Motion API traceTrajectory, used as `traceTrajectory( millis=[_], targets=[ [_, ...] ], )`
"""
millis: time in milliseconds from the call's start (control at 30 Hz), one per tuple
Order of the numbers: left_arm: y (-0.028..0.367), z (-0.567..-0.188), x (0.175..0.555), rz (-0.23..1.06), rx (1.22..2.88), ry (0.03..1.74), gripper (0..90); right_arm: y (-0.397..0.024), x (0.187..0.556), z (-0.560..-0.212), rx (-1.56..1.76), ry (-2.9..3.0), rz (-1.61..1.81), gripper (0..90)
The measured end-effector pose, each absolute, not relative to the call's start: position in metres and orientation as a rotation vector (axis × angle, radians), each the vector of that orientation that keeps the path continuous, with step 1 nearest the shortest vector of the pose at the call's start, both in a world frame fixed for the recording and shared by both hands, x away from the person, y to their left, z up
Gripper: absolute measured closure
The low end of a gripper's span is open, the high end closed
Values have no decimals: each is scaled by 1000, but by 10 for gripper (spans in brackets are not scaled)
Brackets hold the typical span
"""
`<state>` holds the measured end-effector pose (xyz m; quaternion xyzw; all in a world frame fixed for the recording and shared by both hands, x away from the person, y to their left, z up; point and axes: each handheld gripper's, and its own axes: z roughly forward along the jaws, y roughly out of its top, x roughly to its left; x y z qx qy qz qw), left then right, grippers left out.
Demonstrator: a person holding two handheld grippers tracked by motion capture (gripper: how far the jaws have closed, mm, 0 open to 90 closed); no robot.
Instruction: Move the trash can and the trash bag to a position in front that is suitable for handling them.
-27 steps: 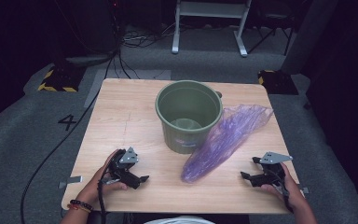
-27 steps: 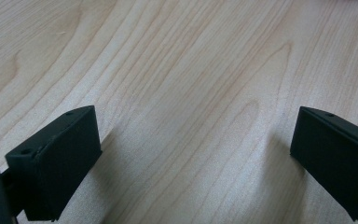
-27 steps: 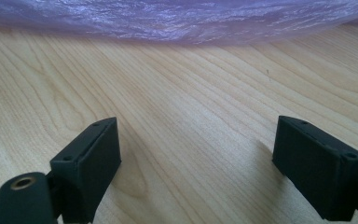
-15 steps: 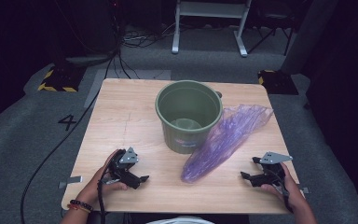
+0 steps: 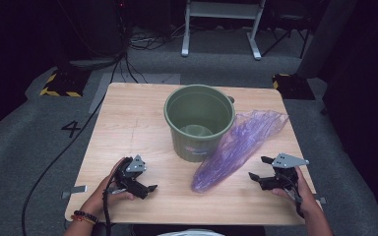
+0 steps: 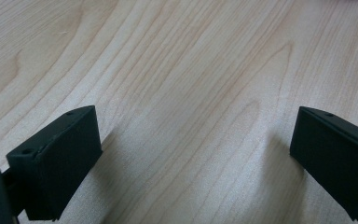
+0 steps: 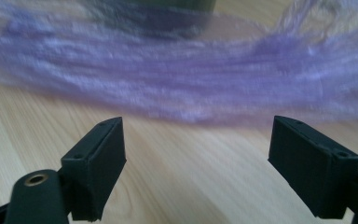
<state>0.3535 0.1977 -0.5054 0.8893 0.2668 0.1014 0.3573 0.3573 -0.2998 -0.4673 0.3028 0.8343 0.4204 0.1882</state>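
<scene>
A green bucket stands upright near the middle of the wooden table. A crumpled purple plastic bag lies flat to its right, stretching from the far right down toward the front. My left gripper rests low over the table's front left, open, with bare wood between its jaws. At the front right my right gripper is open too and faces the purple bag, a short way short of it. The bucket's base shows behind the bag.
Dark floor surrounds the table, with cables at the left and a white stand behind. Yellow-black blocks lie at the far left and right. A metal bracket sticks out at the table's front left edge.
</scene>
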Motion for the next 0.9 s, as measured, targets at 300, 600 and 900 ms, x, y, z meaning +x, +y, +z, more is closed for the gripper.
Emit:
traceTrajectory(
  millis=[300, 600, 900],
  targets=[
    [198, -505, 354, 262, 2295, 693, 16, -277, 379, -457, 812, 2335, 1230, 189],
    [198, -505, 354, 262, 2295, 693, 16, -244, 403, -452, 746, 2390, 1260, 187],
    [198, -505, 354, 262, 2295, 693, 16, -215, 413, -453, 690, 2426, 1258, 174]
  ],
)
